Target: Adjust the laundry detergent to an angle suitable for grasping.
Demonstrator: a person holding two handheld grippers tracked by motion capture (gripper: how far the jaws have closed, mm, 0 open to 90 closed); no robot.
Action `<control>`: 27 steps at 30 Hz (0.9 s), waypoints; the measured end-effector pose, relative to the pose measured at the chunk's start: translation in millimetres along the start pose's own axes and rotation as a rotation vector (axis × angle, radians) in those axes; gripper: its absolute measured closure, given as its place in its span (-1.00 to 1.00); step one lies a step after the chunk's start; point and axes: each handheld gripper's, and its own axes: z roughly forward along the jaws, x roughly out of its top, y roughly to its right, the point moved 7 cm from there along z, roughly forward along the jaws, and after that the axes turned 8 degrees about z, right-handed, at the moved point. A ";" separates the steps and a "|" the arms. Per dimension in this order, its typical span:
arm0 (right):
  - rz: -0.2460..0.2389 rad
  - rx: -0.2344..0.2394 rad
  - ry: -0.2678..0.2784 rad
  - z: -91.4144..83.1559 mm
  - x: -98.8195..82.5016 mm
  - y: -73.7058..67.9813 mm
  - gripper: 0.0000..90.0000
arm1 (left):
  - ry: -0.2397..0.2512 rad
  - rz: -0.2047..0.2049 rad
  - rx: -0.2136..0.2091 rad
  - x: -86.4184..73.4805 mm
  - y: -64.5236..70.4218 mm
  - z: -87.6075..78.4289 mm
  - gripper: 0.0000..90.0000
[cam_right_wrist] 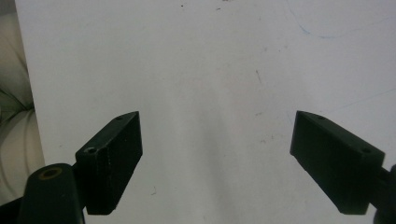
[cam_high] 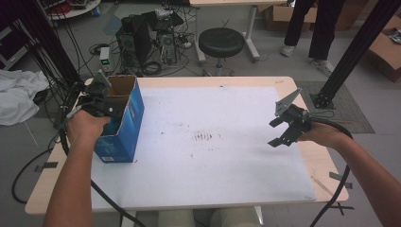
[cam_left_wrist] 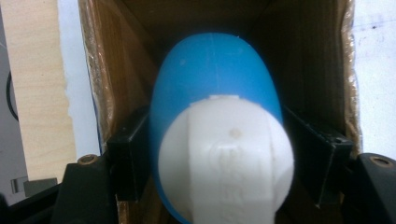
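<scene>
While inside box (cam_left_wrist: 107, 60), bottle (cam_left_wrist: 215, 88) (blue) between left claw (cam_left_wrist: 224, 154) jaws.

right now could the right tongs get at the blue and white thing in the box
Probably not: it sits inside the box between the left tongs, while the open right tongs hover across the table.

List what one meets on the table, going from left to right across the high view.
Left tool → blue cardboard box → white sheet with dark smudges → right tool.
</scene>
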 end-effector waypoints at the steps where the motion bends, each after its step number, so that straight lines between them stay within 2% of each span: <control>1: -0.002 -0.001 0.001 -0.4 0.4 -0.1 -0.63 | 0.007 0.001 0.009 0.9 -0.2 -1.4 -0.33; 6: 0.003 -0.004 0.009 -3.4 1.7 -0.2 -0.63 | 0.027 0.001 0.023 4.6 -1.0 -10.5 -0.39; 8: 0.003 -0.006 0.008 -4.0 1.6 -0.5 -0.63 | 0.043 -0.012 0.012 7.2 -1.3 -17.7 -0.40; 10: 0.003 -0.006 0.010 -4.5 1.7 -0.8 -0.63 | 0.049 -0.023 0.017 8.4 -1.6 -21.5 -0.46; 19: 0.002 -0.010 0.021 -8.3 1.2 -0.2 -0.63 | 0.073 0.006 0.038 12.6 -1.0 -40.5 -0.47; 27: -0.003 -0.012 0.024 -9.6 2.0 -1.1 -0.63 | 0.099 0.046 0.062 21.9 5.5 -60.1 -0.49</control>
